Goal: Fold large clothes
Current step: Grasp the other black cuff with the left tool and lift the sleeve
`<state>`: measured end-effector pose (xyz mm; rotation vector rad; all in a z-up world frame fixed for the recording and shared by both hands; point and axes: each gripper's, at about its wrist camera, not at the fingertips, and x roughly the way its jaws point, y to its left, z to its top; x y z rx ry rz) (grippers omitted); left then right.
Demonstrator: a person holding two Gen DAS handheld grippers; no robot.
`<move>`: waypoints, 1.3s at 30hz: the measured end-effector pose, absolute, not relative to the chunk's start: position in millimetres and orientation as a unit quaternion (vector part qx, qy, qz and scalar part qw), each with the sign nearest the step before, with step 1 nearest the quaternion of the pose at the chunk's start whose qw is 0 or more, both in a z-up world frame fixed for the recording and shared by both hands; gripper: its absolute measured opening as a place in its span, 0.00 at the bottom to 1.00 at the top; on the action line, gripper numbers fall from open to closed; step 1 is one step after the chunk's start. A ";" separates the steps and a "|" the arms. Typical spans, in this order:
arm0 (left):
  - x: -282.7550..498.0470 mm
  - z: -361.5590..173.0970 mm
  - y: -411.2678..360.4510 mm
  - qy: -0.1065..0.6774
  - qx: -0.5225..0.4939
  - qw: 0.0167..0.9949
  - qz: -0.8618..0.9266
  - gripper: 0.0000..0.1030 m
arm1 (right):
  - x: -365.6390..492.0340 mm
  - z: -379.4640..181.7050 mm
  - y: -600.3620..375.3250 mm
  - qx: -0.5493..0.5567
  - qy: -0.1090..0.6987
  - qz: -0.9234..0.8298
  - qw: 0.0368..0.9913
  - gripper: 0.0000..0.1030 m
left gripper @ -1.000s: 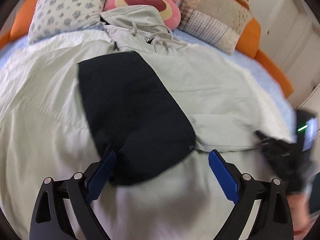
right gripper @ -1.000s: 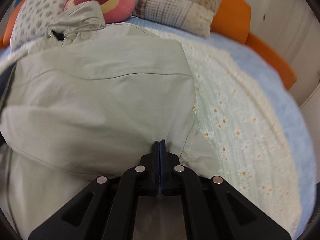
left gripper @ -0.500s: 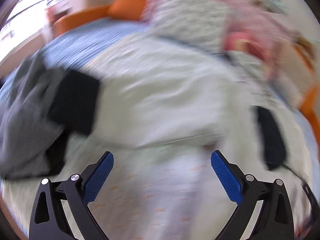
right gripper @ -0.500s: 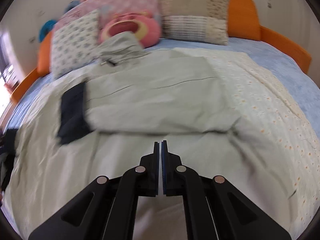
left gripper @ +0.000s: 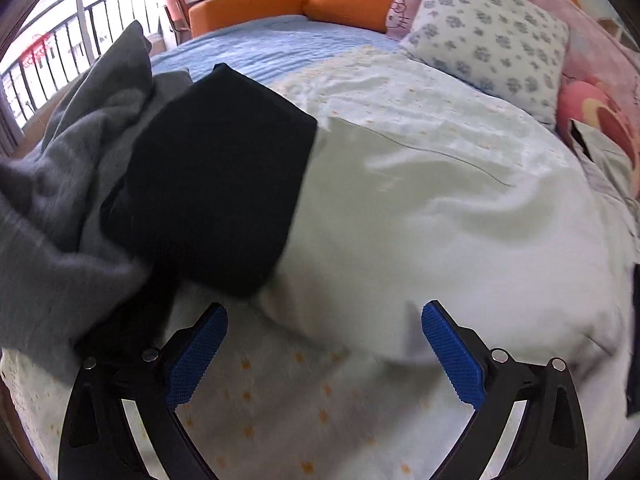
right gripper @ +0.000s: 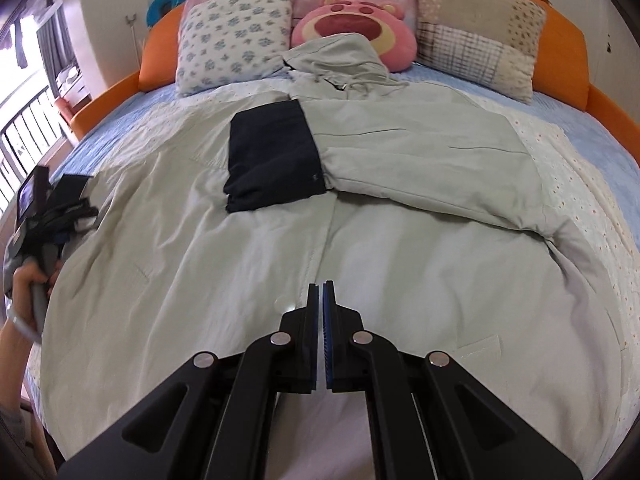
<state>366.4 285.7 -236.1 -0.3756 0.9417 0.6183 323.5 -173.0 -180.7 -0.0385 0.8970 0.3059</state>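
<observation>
1. Two grippers. The right gripper (right gripper: 322, 292), low centre of its own view, has its jaws together with nothing between them; a second ago they pinched the jacket's fabric.
2. The left gripper (left gripper: 324, 344), at the bottom of its view, has its jaws wide apart and empty, over the floral bedspread (left gripper: 280, 400). The right view shows it at the left edge, held by one hand (right gripper: 28, 280).
3. One pale green jacket (right gripper: 280, 248) lies spread across the bed, mid-frame. Its right sleeve (right gripper: 420, 160) is now folded across the chest, the dark cuff (right gripper: 272, 164) left of centre.
4. One grey garment (left gripper: 60, 200) is bunched at the left of the left view; a second ago that camera faced the pillows.
5. Farthest: three pillows and one pink plush bear (right gripper: 356, 28) along the top.
</observation>
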 end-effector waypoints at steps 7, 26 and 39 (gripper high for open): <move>370.5 -237.0 308.4 0.410 -0.204 0.835 0.303 0.89 | 335.9 -179.8 -156.2 0.008 0.439 0.172 0.882 0.04; 363.8 -220.5 323.0 0.410 -0.211 0.834 0.303 0.22 | 432.3 -158.1 42.5 0.060 0.405 0.258 0.875 0.01; 367.8 -194.9 314.7 0.398 -0.217 0.839 0.301 0.20 | 435.7 -233.8 63.1 0.005 0.452 0.192 0.871 0.01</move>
